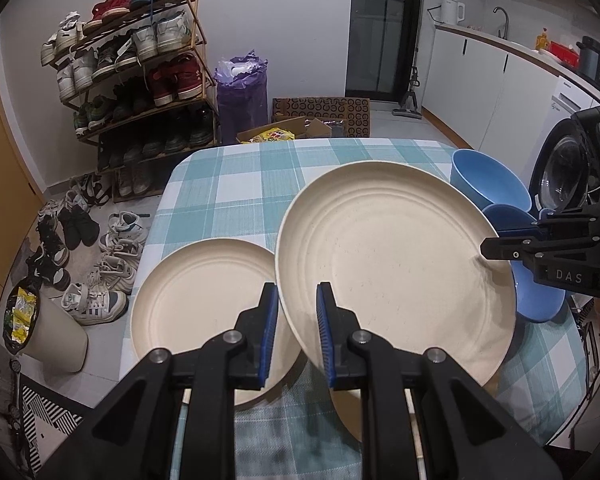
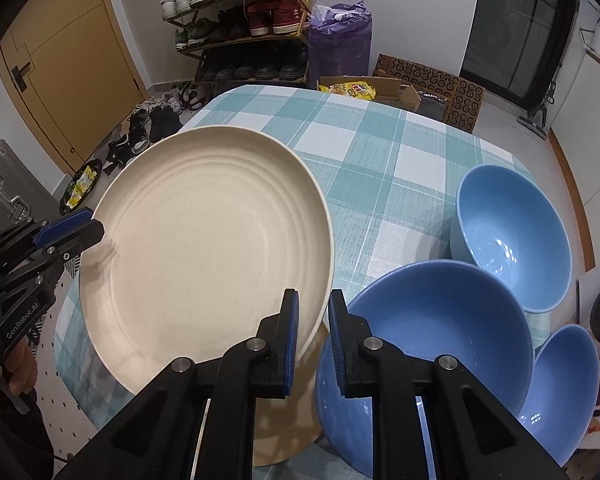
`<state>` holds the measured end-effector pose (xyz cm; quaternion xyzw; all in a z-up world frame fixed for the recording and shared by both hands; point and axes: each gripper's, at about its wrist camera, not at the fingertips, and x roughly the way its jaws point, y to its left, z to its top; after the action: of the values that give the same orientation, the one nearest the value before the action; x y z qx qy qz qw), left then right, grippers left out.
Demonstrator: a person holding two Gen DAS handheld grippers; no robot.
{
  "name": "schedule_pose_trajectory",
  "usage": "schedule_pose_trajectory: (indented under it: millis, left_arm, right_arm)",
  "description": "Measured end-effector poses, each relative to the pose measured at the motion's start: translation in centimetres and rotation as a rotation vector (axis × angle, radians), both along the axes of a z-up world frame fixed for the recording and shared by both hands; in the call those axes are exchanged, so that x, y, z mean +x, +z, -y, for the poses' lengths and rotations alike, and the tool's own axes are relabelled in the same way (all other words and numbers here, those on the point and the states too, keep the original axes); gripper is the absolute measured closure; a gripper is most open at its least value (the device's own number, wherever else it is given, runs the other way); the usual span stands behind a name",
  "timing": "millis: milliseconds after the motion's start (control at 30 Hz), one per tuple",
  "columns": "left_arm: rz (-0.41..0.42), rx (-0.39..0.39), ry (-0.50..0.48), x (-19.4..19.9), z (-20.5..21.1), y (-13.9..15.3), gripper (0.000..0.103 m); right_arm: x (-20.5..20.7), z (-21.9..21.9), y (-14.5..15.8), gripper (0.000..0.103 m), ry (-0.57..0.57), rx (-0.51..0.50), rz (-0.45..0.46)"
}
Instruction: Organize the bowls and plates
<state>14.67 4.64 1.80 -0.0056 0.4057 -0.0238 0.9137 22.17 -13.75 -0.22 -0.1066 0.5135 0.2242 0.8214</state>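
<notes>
Angling down over the checked desk (image 1: 236, 184), the left gripper (image 1: 298, 334) pinches the near rim of a raised, tilted cream plate (image 1: 396, 256) beside a second plate (image 1: 204, 300) lying flat, while the right wrist view shows the right gripper (image 2: 314, 344), pitched steeply, clamping the opposite rim beside three blue bowls (image 2: 440, 320).

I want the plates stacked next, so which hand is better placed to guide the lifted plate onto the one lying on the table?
Probably left. The left gripper grips the lifted plate right beside the resting plate; the right gripper holds the opposite rim, next to the blue bowls.
</notes>
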Motion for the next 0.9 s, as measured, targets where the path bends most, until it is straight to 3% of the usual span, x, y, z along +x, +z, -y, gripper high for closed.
schedule_pose_trajectory:
  millis: [900]
  left_arm:
    - [-0.046,0.005,-0.013,-2.0,-0.1,-2.6,0.086]
  right_arm:
    - [-4.5,0.7,-2.1,0.087,0.009,0.035,0.000]
